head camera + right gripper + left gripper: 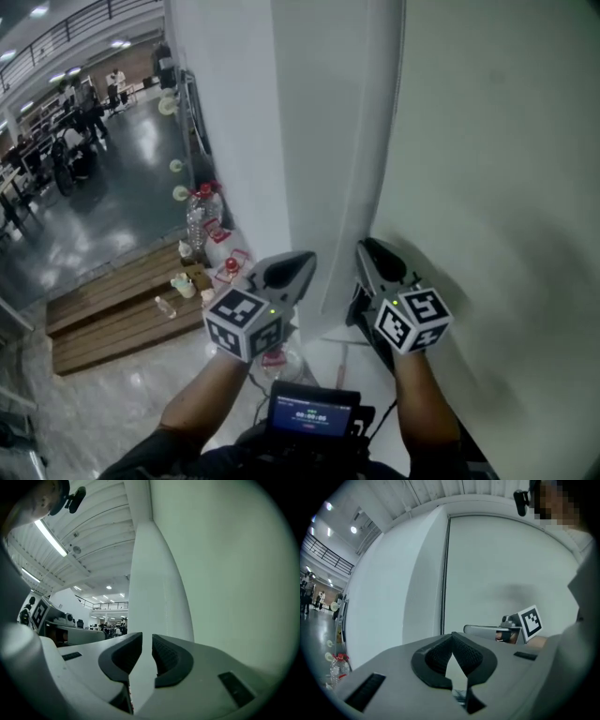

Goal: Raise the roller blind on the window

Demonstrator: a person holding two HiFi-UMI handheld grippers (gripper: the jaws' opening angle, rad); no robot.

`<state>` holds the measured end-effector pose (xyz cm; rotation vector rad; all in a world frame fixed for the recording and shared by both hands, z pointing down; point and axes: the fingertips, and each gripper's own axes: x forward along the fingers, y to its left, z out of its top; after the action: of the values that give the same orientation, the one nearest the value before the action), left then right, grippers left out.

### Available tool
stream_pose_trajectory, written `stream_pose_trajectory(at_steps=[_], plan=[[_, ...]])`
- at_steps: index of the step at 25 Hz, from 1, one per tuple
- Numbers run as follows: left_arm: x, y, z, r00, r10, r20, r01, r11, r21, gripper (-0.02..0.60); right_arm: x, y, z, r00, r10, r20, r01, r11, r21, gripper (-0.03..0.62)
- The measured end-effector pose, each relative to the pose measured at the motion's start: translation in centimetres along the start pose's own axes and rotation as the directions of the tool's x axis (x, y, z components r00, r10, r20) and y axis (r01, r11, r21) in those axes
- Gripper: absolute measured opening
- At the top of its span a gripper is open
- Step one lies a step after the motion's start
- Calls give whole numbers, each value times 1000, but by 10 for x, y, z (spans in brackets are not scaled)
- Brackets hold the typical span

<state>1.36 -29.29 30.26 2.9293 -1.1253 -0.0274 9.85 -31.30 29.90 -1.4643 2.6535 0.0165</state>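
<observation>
The roller blind (pixel 497 141) is a pale sheet that fills the right of the head view and hangs down over the window. Its thin bead chain (pixel 443 583) runs straight down along the blind's left edge, also visible as the chain (pixel 364 178) in the head view. My left gripper (pixel 305 260) points at the wall just left of the chain, and its jaws (pixel 452 637) are shut with nothing in them. My right gripper (pixel 367 247) sits close to the blind's lower left edge. Its jaws (pixel 147 639) stand apart and I see nothing between the pads.
A white pillar (pixel 234 122) stands left of the blind. Far below at the left lie wooden pallets (pixel 122 309) with bottles (pixel 202 214) and small items, and people stand in the distant hall. A small screen device (pixel 309 412) hangs at my chest.
</observation>
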Motion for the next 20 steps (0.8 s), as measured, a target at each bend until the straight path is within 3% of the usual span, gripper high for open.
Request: stream_pose_trajectory(at_steps=[1, 4, 14, 20], plan=[[4, 4, 0, 1000, -10, 0, 10, 1000, 1, 2, 8, -4, 0, 1000, 0, 0, 0, 1000, -1, 86], [15, 15, -1, 1000, -29, 2, 29, 1000, 0, 2, 32, -15, 1, 1000, 9, 16, -9, 1000, 13, 167], [32, 26, -1, 998, -61, -18, 61, 998, 4, 2, 89, -52, 17, 999, -37, 22, 37, 999, -32, 167], [30, 34, -7, 997, -66, -26, 66, 998, 5, 2, 110, -45, 19, 1000, 17, 20, -16, 999, -49, 130]])
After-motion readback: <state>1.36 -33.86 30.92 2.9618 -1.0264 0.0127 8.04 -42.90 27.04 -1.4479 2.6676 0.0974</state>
